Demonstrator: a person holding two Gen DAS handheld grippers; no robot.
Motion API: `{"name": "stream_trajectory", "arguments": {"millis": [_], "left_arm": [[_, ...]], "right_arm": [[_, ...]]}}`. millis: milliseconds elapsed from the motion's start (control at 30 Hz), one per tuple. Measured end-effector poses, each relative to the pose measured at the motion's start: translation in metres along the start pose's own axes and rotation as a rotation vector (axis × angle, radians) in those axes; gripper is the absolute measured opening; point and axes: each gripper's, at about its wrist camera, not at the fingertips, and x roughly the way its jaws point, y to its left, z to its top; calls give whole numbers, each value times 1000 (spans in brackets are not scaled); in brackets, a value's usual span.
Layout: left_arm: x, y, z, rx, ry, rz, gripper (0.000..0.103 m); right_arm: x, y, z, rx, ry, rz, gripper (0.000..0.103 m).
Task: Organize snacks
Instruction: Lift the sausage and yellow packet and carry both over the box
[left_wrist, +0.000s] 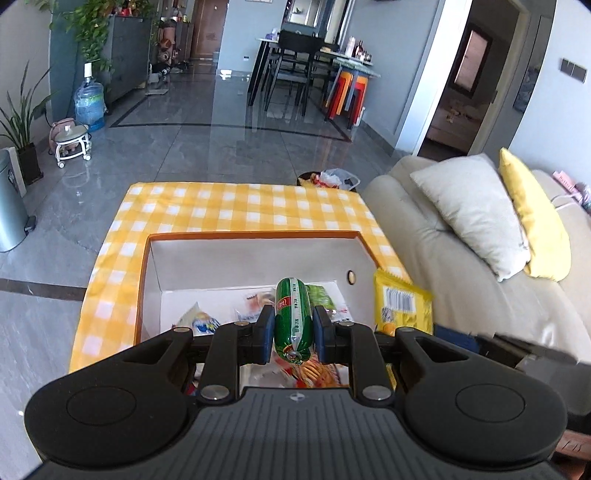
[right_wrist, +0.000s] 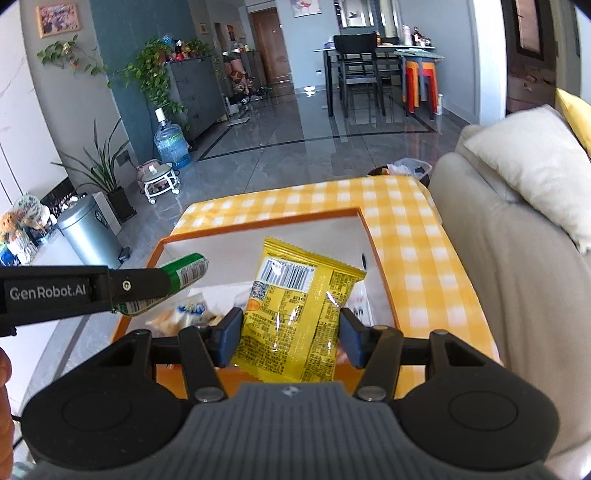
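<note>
Green sausage (left_wrist: 291, 317) is clamped in your left tool (left_wrist: 293, 328); the yellow packet (right_wrist: 291, 314) sits gripped in your right tool (right_wrist: 290, 338). Both hang above the box (left_wrist: 255, 236), so this looks like sorting. Next, pick each a spot.

The near part of the orange-rimmed box (left_wrist: 255, 233) is covered by the left gripper (left_wrist: 293, 330) body, so the snacks lying there cannot be identified. In the right wrist view, the green sausage (right_wrist: 184, 271) is partly masked by the left gripper's finger (right_wrist: 136, 284). Print on the yellow packet (right_wrist: 295, 314) is too small to read.
</note>
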Motion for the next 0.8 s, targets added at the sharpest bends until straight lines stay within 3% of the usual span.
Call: {"name": "stream_trajectory", "arguments": {"millis": [333,800], "left_arm": [[57,11,11,71,106,53,23],[111,15,-5,133,238,95,23]], "right_arm": [[62,-2,26,-174,56,-36,54],[121,0,16,-239,154,-86,54]]}}
